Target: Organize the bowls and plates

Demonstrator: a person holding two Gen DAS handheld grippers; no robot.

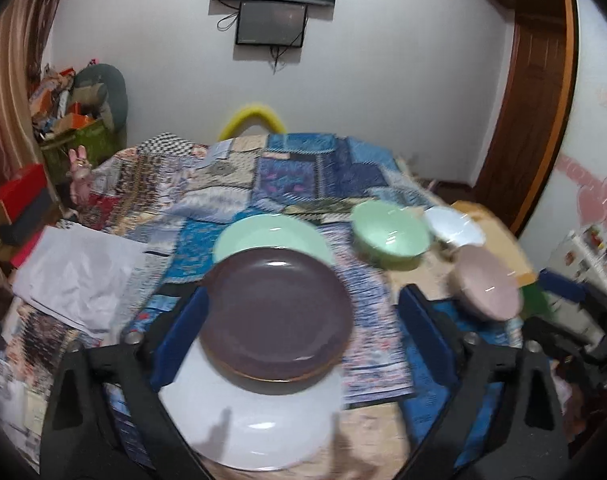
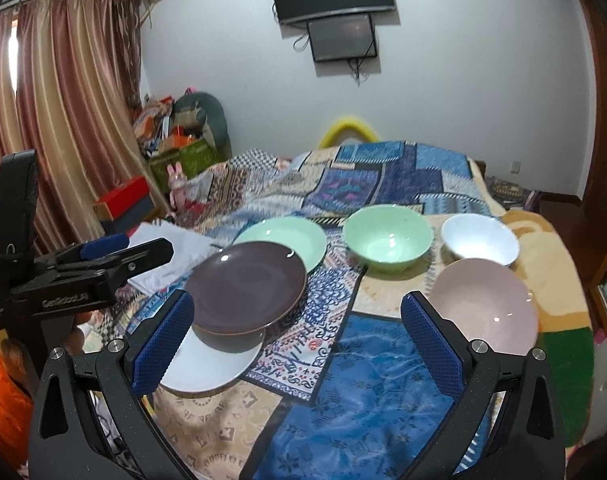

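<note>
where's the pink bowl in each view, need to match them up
Left wrist view: the pink bowl sits at the right, beyond the left gripper's right finger, blurred.
Right wrist view: the pink bowl sits right of centre, just past the right gripper's right finger.
Shared landmark: the white bowl right behind it, with the green bowl to that one's left.

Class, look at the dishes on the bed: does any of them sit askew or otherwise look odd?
Yes. The purple plate sits off-centre on the white plate, tilted, its far edge over the green plate's rim. The green bowl, white bowl and pink bowl stand upright, unstacked. Nothing looks spilled or broken.
</note>
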